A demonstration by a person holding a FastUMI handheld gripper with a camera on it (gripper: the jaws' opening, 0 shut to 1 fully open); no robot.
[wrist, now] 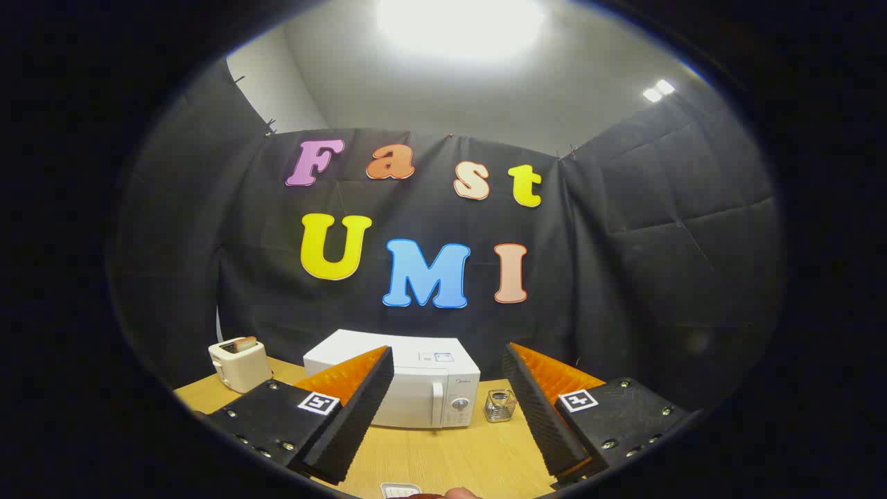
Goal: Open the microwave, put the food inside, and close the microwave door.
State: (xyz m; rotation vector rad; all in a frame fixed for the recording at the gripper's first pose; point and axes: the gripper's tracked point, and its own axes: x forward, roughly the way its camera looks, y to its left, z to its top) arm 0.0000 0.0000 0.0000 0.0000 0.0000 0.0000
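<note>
A white microwave (423, 388) stands on the wooden table (450, 457) against the booth wall, its door closed, beyond my fingers and partly behind the left one. My gripper (447, 409) is held open above the table, with a wide gap and nothing between the fingers. Just below the fingers, close to me, the rim of a small white dish (400, 491) with reddish-brown food (461, 493) peeks up, mostly hidden.
A cream toaster (239, 364) with a slice of bread in it stands left of the microwave. A small clear glass jar (499, 405) sits on the table just right of the microwave.
</note>
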